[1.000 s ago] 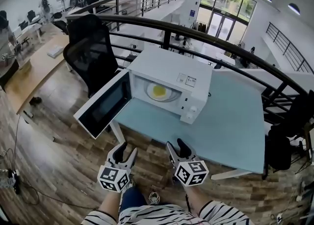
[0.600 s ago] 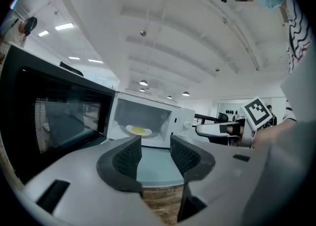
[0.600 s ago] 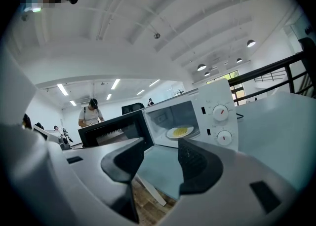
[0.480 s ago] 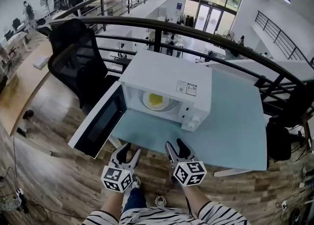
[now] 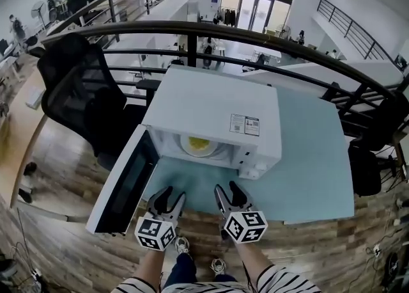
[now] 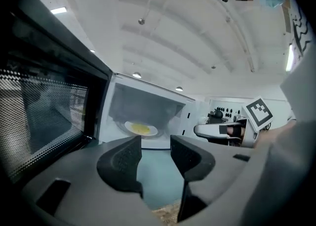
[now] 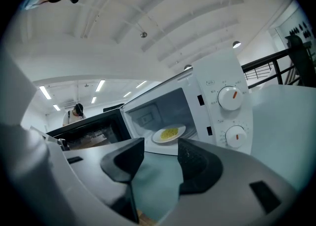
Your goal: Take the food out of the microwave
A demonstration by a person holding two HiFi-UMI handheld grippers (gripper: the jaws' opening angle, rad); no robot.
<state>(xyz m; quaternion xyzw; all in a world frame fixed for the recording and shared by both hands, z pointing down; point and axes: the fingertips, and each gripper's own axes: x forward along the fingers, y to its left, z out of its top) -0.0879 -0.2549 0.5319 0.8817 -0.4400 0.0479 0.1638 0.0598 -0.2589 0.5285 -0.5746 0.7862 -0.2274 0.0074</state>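
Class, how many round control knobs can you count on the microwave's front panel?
2. The upper knob sits near the top of the panel; the lower knob is directly below it. None appear hidden.

The microwave is white, the food yellow on a white plate, the table pale teal.
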